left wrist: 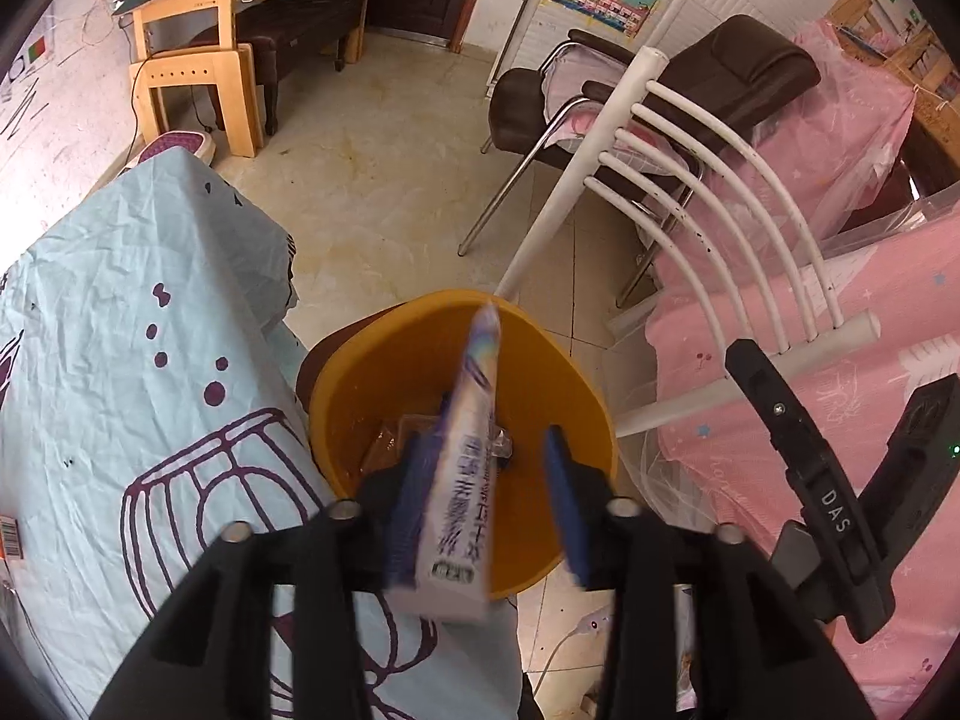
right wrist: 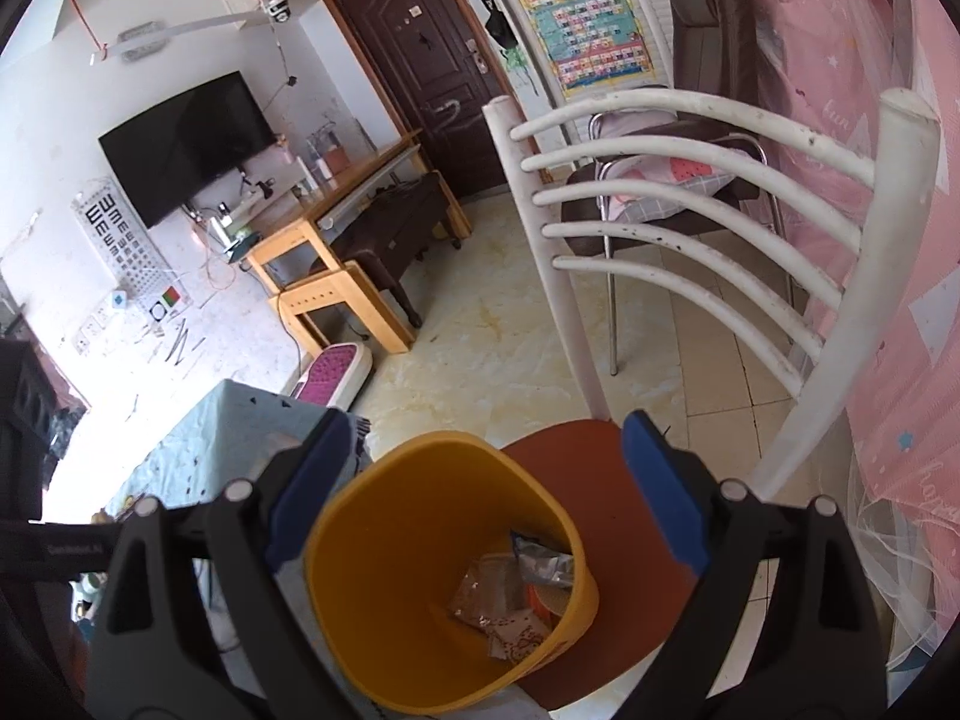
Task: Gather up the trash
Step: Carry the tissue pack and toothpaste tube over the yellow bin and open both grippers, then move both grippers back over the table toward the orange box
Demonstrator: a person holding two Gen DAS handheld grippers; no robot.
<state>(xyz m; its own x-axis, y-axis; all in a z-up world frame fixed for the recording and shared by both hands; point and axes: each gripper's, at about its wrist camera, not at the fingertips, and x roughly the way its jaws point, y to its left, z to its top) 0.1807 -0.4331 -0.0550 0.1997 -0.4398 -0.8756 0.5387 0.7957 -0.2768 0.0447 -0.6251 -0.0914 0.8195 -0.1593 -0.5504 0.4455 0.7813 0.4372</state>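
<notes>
An orange bin (left wrist: 540, 360) stands on a chair seat beside the table; it also shows in the right wrist view (right wrist: 384, 516) with several wrappers (right wrist: 510, 594) at its bottom. My left gripper (left wrist: 486, 492) is over the bin with its jaws apart. A white and purple box (left wrist: 465, 480) leans against the left pad, blurred, and the right pad does not touch it. My right gripper (right wrist: 480, 492) is open and empty above the bin. Its black body shows at the right of the left wrist view (left wrist: 840, 498).
The table with a light blue patterned cloth (left wrist: 132, 360) is left of the bin. The white chair back (right wrist: 690, 228) rises behind it, over a brown seat (right wrist: 606, 510). Pink bedding (left wrist: 840, 372) lies to the right. A brown armchair (left wrist: 660, 96) and wooden desk (left wrist: 240, 18) stand farther off.
</notes>
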